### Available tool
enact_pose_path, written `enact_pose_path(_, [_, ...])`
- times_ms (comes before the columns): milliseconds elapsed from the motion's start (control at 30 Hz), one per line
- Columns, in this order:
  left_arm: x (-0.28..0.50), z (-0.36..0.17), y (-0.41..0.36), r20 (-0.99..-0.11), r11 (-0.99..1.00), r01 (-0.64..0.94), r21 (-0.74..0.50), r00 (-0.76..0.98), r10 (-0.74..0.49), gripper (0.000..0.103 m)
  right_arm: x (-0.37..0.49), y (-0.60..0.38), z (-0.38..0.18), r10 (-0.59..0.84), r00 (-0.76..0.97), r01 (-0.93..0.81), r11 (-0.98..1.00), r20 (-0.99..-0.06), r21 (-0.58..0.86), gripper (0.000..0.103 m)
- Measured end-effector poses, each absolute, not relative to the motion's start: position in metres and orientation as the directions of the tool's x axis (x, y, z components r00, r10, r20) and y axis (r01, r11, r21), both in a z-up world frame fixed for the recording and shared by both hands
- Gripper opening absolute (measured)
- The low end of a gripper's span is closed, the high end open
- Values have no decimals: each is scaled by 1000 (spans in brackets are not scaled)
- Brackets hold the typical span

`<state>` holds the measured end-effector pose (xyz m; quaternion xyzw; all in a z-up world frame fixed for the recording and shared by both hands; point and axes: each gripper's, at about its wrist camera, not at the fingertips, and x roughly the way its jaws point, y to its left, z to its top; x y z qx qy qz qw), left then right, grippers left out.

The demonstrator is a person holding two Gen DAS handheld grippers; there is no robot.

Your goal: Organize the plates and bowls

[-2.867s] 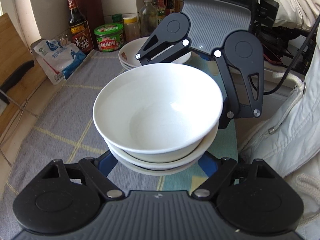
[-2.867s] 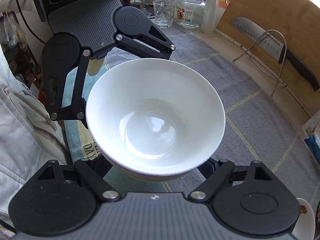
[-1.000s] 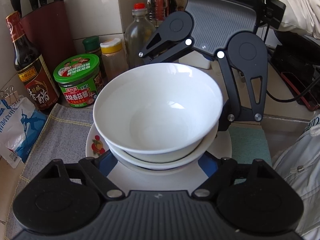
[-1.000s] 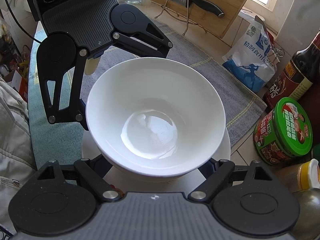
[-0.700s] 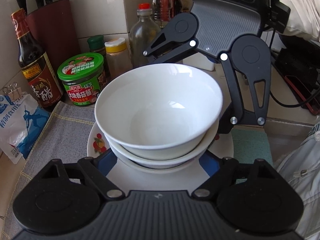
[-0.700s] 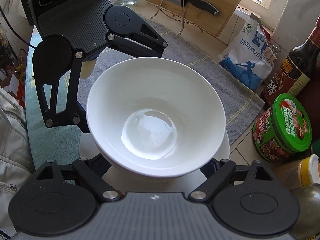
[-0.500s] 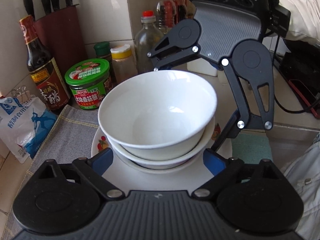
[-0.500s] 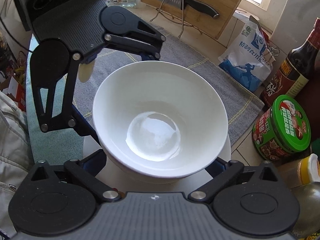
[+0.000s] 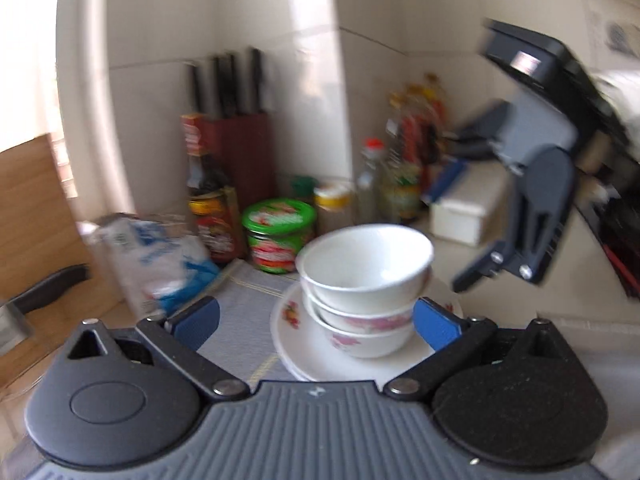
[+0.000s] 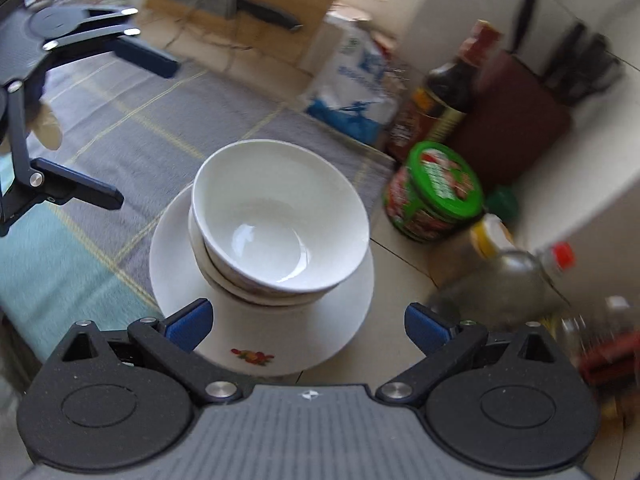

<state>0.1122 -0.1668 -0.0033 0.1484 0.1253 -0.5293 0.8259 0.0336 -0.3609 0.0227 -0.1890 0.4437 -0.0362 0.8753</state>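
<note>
My left gripper and right gripper both stand spread wide, empty; ahead between my fingers, stacked bowls sit on plates.

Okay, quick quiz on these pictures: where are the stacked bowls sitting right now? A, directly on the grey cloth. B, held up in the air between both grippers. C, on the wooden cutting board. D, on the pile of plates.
D: the stacked bowls rest on the plates, and both the left gripper and the right gripper are open and clear of them.
</note>
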Motion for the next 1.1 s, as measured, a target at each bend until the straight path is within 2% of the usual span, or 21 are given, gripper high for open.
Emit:
enact_pose_path(67, [109, 5, -156, -365, 451, 889, 79, 447, -817, 102, 24, -349, 29, -312, 611, 44, 931, -727, -362, 103])
enact_pose_path(133, [109, 11, -151, -410, 495, 867, 51, 470, -782, 102, 12, -339, 35, -402, 604, 243, 915, -689, -322, 103])
enact_pose_path(200, [110, 15, -147, -455, 543, 839, 23, 493, -742, 102, -4, -332, 36, -450, 585, 441, 875, -674, -201, 103])
enact_pose_path(300, [109, 20, -137, -497, 585, 811, -10, 504, -707, 102, -26, -311, 28, -464, 591, 585, 810, -659, -46, 103])
enact_pose_path(433, [106, 25, -127, -531, 602, 798, -35, 495, -688, 102, -37, -275, 23, -487, 594, 636, 772, -640, 2, 103])
enact_pose_path(667, [98, 33, -114, -513, 599, 800, -29, 503, -696, 102, -46, -252, 29, -544, 584, 685, 729, -602, 5, 103])
enact_pose_path(1100, [96, 41, -115, -506, 611, 791, -30, 515, -692, 102, -47, -246, 37, -567, 586, 694, 720, -579, -3, 103])
